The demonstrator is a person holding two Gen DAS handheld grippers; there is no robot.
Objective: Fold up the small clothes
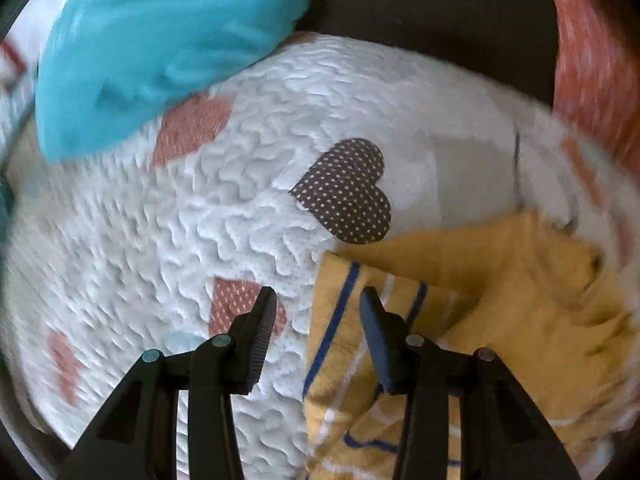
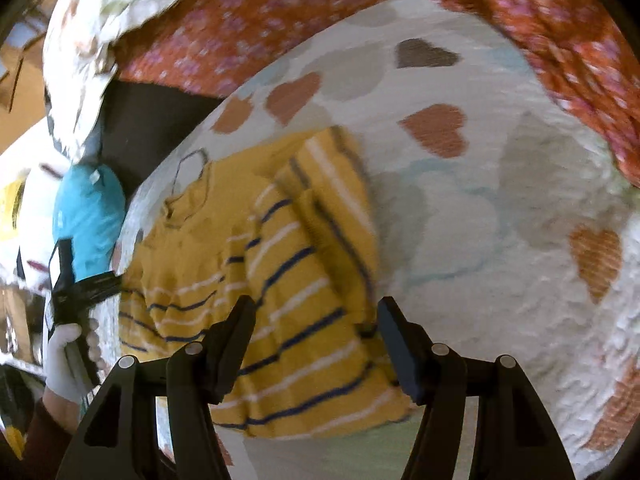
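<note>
Only right view: sweater (image 2: pixel 280 280) neckline, gloved hand (image 2: pixel 62 360)

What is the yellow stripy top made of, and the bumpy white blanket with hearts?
The yellow stripy top looks like soft knitted fabric, probably cotton: it is matte, creases easily, and its blue and white stripes look woven in. The white blanket looks like quilted cotton: wavy stitched ridges puff its surface, and the heart patches, like the dotted brown heart, seem sewn on.

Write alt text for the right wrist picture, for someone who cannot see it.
A small yellow striped sweater lies partly folded on a white heart-patterned quilt, just ahead of the open right gripper. At far left, a gloved hand holds the left gripper near a turquoise garment.
</note>
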